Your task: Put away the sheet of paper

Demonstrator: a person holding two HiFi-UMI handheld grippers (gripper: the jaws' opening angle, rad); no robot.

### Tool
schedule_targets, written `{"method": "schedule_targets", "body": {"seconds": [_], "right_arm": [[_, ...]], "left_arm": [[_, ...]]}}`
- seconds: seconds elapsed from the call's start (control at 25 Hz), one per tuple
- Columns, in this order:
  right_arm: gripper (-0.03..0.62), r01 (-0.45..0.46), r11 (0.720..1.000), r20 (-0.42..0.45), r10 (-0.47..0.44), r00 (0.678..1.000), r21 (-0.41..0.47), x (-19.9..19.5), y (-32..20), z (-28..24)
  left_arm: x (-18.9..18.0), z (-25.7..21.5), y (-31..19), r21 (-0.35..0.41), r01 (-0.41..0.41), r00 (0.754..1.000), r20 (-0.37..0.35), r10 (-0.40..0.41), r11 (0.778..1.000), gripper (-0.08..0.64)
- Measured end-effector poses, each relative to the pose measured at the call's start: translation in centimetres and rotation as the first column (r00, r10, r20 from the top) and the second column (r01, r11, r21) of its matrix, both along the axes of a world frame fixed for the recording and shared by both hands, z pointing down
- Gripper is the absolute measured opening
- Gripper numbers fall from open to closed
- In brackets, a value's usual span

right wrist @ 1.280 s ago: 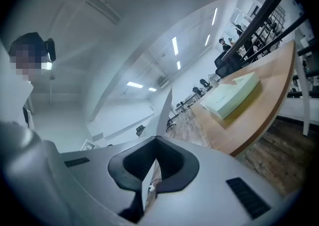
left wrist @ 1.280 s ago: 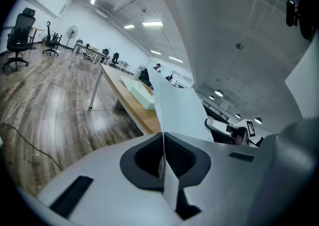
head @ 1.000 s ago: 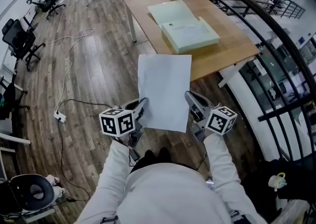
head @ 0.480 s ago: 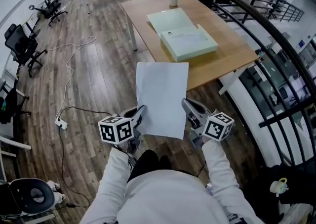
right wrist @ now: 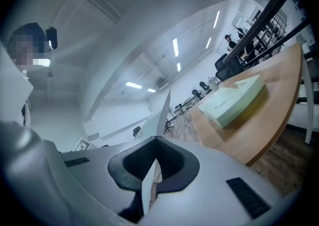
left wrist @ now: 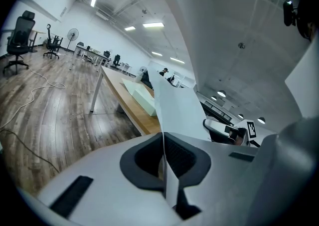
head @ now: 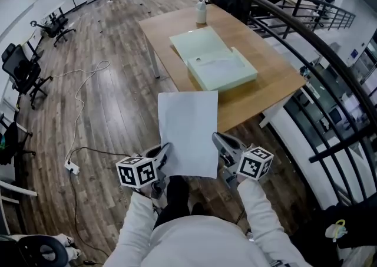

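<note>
Head view: the plain white sheet of paper point(head: 187, 133) stretches lengthwise away from the person toward the wooden table point(head: 271, 77), far end by its near edge. The left gripper point(head: 164, 152) and right gripper point(head: 219, 142) clamp its near corners.

White sleeves point(head: 260, 216) — black-and-white marker cubes point(head: 136, 172)

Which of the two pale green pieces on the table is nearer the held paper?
The thicker pale green tray, with the raised wall; the flatter pale green panel lies beyond it.
</note>
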State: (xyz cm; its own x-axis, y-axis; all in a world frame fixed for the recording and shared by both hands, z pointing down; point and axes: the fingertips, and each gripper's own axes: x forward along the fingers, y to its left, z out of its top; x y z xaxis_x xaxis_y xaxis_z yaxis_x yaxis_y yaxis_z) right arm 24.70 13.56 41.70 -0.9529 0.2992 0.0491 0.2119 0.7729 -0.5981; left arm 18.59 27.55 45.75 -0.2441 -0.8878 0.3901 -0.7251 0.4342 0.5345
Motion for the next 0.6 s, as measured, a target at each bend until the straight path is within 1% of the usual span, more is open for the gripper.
{"method": "schedule_targets", "body": {"seconds": [0.2,0.44,0.6], "right_arm": [[0.028,-0.027,1.000,-0.016,0.027,1.000,-0.010,-4.6,-1.4,0.9],[0.028,-0.059,0.998,-0.029,0.059,0.998,0.001,-12.1,-2.7,0.8],[0.028,-0.087,0.996,-0.032,0.087,0.996,0.007,-17.5,-3.4,0.6]], "left_arm": [[-5.1,1.1,-1.5,0.003,-0.016,1.000,-0.017,0.016,1.000,0.017],[-13.0,1.8,-3.2,0.009,-0.039,0.998,-0.042,0.039,0.999,0.017],[-18.8,1.6,-4.2,0.015,-0.068,0.997,-0.032,0.068,0.998,0.017]]}}
